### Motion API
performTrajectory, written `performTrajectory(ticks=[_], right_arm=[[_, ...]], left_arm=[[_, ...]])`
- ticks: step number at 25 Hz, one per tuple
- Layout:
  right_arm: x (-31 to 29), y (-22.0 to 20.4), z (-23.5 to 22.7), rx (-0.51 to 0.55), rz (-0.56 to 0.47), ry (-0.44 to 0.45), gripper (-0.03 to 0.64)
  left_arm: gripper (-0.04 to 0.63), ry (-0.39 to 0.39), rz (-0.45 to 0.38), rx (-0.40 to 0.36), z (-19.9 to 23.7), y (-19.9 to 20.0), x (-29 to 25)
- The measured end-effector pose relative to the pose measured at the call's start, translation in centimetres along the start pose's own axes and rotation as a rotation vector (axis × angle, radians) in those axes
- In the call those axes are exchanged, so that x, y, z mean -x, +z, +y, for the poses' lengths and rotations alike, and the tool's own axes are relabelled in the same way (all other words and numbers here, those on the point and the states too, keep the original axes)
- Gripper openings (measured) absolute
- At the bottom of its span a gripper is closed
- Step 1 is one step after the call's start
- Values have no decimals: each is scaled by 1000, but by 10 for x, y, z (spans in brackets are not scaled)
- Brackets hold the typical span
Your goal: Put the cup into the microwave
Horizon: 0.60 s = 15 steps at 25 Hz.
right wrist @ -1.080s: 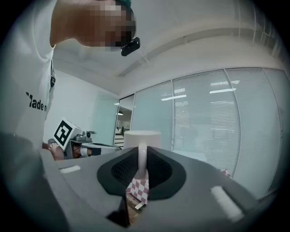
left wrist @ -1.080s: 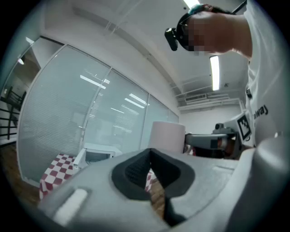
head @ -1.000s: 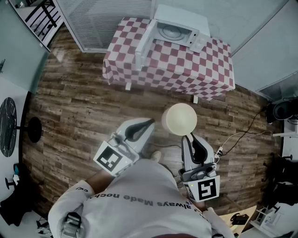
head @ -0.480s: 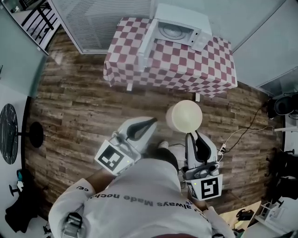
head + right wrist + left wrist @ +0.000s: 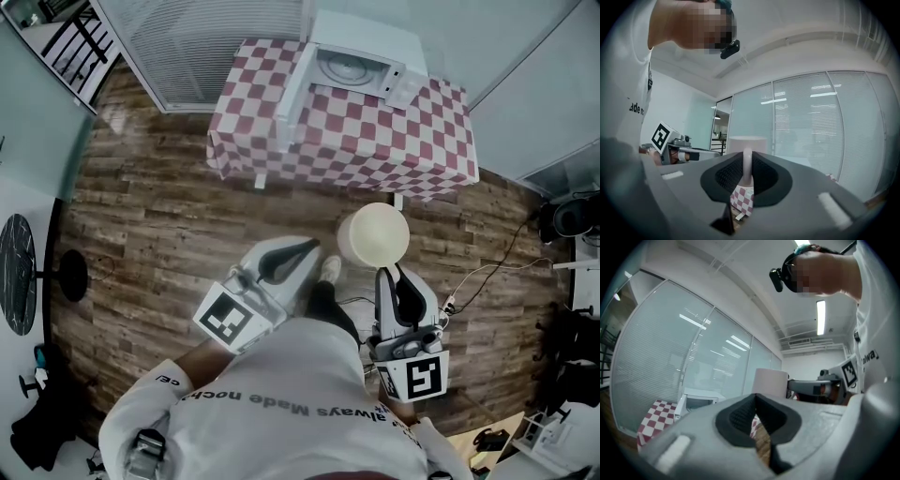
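**Desk:** Checking the tools first: what did you have on each side?

**Operator:** My right gripper had its jaws closed on the cup's handle, a thin pale strip pinched between the ribbed pads. My left gripper had its pads together with nothing between them. It was carried low beside me.

**Desk:** And the cup itself?

**Operator:** The cup hung out ahead of the right jaws, upright, over the wooden floor. It was well short of the table. From the head view I looked straight down into its cream mouth and could not tell whether anything was in it.

**Desk:** How did you expect it to handle?

**Operator:** I judged it stiff and fairly light, with a smooth wall that would slip if I squeezed the body. It could be breakable, though I could not tell the material. The handle seemed the right place to hold it, seated deep in the pads. With only that one narrow strip gripped, I thought the cup might swing or tip about the jaws.

**Desk:** The target?

**Operator:** The microwave stood at the far edge of the checked cloth. Its door was swung open to the left, and the cavity was open towards me.
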State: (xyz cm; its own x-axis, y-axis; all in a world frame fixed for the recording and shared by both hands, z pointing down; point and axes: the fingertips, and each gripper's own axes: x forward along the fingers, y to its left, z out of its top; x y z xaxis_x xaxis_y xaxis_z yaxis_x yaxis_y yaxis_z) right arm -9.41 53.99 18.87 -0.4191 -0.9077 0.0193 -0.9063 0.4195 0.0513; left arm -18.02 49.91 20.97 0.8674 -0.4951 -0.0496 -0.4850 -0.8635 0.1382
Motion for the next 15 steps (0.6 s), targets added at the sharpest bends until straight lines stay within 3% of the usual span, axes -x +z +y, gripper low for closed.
performTrajectory(ticks=[15], right_arm=[[-64,-3,-107,10,-16,49,38]], left_arm=[[5,18,4,-6,50,-4,-120]])
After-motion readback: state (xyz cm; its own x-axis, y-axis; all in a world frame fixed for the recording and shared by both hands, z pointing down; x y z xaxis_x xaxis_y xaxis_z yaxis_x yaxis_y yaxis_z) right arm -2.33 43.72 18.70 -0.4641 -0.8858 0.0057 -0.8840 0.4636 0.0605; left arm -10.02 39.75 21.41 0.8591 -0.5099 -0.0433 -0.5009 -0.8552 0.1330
